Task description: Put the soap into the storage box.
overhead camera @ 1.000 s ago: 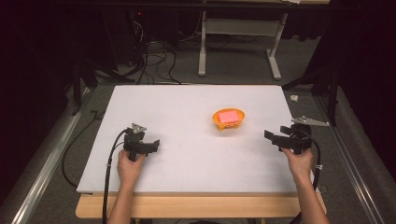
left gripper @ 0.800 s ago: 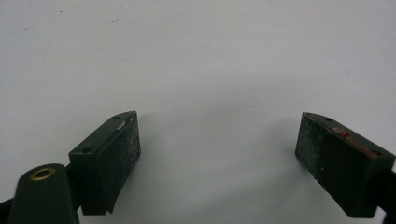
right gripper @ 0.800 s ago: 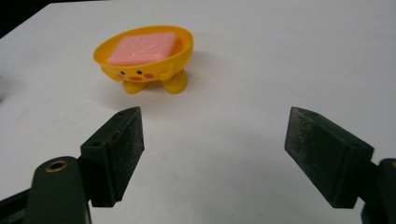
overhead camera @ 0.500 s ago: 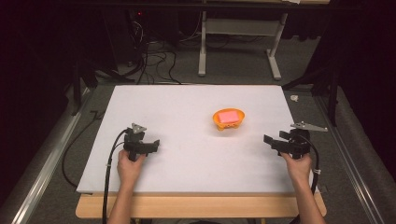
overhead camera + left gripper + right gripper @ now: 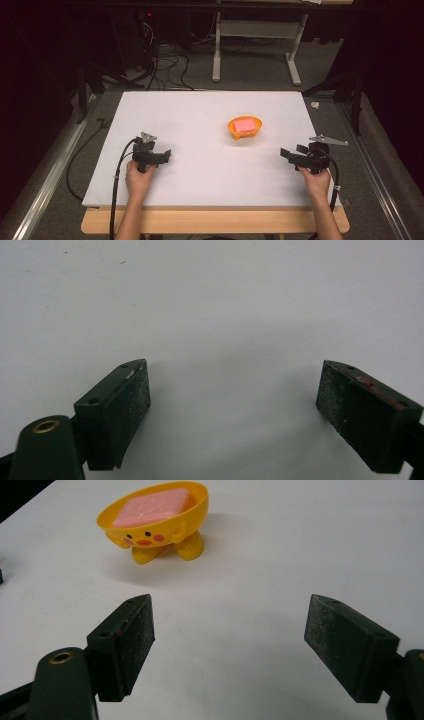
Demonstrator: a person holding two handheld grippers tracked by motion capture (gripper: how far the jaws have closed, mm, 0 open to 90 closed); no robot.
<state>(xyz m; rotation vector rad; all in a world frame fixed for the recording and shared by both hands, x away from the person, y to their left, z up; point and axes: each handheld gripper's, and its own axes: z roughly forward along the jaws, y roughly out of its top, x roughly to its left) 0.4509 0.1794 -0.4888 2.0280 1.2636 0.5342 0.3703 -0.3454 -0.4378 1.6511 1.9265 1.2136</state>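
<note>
Nearest the person, both hands rest at the front edge of the white counter [image 5: 200,115]. Out on the person's left, the left gripper [image 5: 162,156] sits low over bare surface, its jaws spread wide with nothing between them. On the other side, the right gripper [image 5: 287,154] points inward toward the middle, and its jaws also stand apart and empty, as the right gripper view makes plain.

Farther on, beyond the right gripper and well apart from both, stands the yellow soap dish [image 5: 245,128], a duck-faced bowl on small feet. It sits upright, a little right of the counter's centre, and a pink soap bar [image 5: 244,124] lies flat inside it, filling most of the bowl.

Judging from this, the right gripper is the one lined up for the reach. The dish looks light and perched on narrow feet, so a jaw bumping its rim on the way in could push it across the smooth top or tip it. The soap looks slick and lies loose; a grip taken off-centre or too near a corner could let it slide out, or drag the dish up with it.
</note>
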